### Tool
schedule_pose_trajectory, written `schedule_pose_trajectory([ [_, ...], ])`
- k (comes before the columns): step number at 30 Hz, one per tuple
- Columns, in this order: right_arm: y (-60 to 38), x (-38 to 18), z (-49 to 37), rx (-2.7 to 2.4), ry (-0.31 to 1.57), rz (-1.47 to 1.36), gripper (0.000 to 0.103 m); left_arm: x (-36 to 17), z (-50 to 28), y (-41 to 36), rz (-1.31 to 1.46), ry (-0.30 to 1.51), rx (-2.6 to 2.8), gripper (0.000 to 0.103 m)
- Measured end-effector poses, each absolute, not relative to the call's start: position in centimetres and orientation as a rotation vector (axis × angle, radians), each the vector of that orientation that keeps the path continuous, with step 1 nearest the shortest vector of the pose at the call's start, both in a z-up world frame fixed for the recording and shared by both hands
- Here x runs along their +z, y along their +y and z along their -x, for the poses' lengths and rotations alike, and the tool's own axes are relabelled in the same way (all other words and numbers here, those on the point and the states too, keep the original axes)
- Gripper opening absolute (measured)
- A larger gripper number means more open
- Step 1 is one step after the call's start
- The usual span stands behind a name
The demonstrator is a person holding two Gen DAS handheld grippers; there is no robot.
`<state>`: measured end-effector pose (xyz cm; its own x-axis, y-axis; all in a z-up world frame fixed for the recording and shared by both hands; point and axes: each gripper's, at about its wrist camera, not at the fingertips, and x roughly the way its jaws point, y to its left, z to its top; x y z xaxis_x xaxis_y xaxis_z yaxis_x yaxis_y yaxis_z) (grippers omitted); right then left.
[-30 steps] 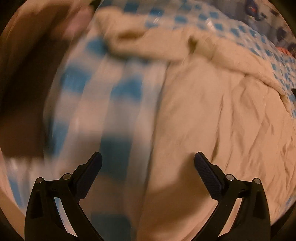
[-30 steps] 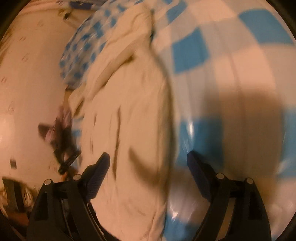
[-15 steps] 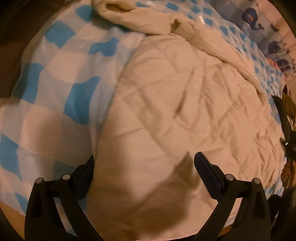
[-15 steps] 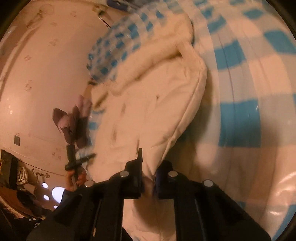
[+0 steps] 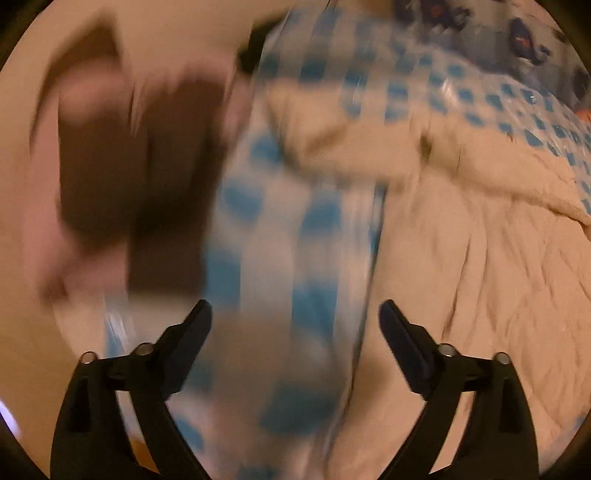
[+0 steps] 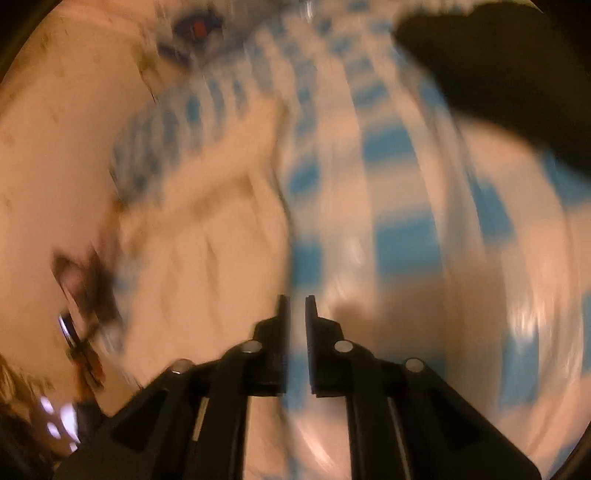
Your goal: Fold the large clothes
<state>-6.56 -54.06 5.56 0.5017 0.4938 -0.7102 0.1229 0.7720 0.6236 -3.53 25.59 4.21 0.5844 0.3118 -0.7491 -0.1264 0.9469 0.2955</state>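
A blue-and-white checked sheet (image 5: 317,229) covers the bed and fills the middle of the left wrist view, smeared by blur. A cream quilted garment (image 5: 480,266) lies directly on it, spread across the right half, with a rumpled fold running toward the upper centre. A whale-print cloth (image 5: 517,33) shows at upper right.

Dim warm orange light; heavy motion blur both views; fisheye bending, dark vignette at edges.

Both feeds smeared for me. Dark shape (image 5: 136,184) upper left of left claw (image 5: 295,325): unreadable. Right claw (image 6: 297,310) nearly closed; can't tell if it pinches anything.
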Motion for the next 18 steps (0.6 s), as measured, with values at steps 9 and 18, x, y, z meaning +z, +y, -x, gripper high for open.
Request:
schedule_pose_trajectory([
  [9, -36.4, 6.3, -12.2, 0.498, 0.863, -0.473, 0.073, -3.7, -16.7, 16.8, -1.122, 0.496, 0.726, 0.094],
  [18, -32.7, -4.4, -19.4, 0.533, 0.821, -0.725, 0.073, -9.6, -27.9, 19.1, -1.171, 0.663, 0.739, 0.095],
])
